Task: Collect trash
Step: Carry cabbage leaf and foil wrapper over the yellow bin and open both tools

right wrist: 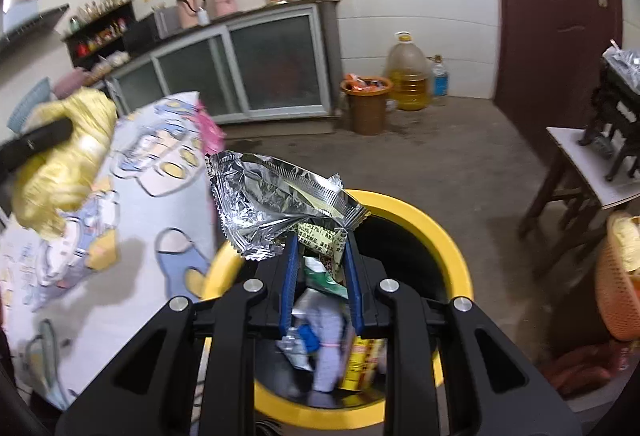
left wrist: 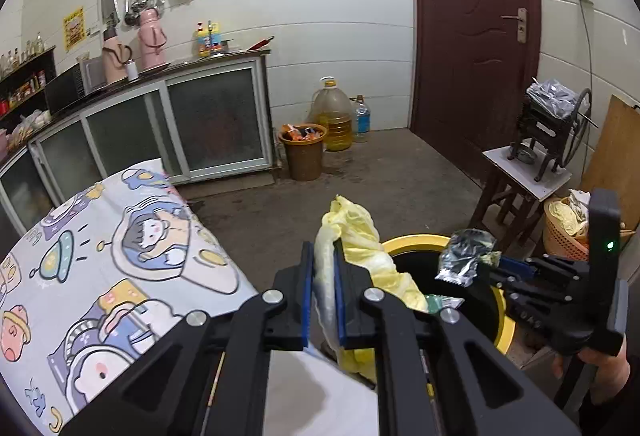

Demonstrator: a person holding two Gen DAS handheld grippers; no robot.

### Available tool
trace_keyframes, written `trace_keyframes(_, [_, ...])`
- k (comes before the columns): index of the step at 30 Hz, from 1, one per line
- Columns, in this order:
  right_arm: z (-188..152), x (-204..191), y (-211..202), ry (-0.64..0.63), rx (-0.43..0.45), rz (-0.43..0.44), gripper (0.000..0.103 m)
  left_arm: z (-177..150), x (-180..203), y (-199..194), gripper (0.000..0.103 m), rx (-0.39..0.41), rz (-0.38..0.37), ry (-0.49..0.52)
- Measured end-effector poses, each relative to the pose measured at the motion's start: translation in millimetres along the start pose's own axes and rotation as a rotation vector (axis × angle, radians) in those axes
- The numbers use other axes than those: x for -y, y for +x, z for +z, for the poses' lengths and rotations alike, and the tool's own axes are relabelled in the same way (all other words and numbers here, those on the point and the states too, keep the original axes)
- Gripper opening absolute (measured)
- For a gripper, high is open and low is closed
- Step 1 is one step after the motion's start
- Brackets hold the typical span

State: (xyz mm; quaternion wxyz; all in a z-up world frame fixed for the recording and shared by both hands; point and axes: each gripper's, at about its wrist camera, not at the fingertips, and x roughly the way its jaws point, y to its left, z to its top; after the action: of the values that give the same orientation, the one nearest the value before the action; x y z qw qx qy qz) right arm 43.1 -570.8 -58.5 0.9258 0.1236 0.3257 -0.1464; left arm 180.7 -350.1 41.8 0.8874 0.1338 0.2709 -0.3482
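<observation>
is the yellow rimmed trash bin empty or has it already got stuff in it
Not empty. The right wrist view looks down into the yellow-rimmed bin and shows packets and wrappers lying inside.

No legible text on any object

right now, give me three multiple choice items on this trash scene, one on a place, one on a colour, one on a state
1. Where is the foil wrapper?
A. over the yellow-rimmed bin
B. on the counter
C. in the brown bin by the cabinet

2. What colour is the crumpled bag in the left gripper?
A. red
B. yellow
C. black

3. How does the right gripper stand?
A. wide open and empty
B. lying on the floor
C. shut on the foil wrapper

Key: 1 A, the wrapper hangs above the yellow-rimmed bin; 2 B, pale yellow plastic shows between the pads; 3 C, the blue pads pinch the wrapper's end.
</observation>
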Motion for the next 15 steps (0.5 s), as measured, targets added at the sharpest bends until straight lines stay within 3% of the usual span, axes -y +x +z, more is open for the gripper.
trace_keyframes(9, [-4.3, 9.4, 21.5, -0.027, -0.066, -0.105, 0.024, -2.0, 28.5, 30.2, 0.008, -0.039, -0.054, 0.018])
trace_keyframes(11, [-4.5, 6.3, 26.7, -0.044, -0.084, -0.150, 0.045, -4.5, 29.9, 42.1, 0.009, -0.067, -0.076, 0.008])
trace_keyframes(12, [-5.2, 7.9, 28.9, -0.045, -0.087, -0.179, 0.062, -4.7, 31.3, 45.8, 0.016, -0.073, -0.082, 0.000])
trace_keyframes(14, [-5.5, 12.2, 31.3, -0.024, -0.091, -0.200, 0.065, -8.3, 31.0, 51.8, 0.037, -0.076, -0.085, -0.014])
trace_keyframes(15, [-5.3, 14.9, 32.3, -0.011, -0.101, -0.204, 0.065, -9.8, 30.2, 51.6, 0.059, -0.070, -0.077, -0.019])
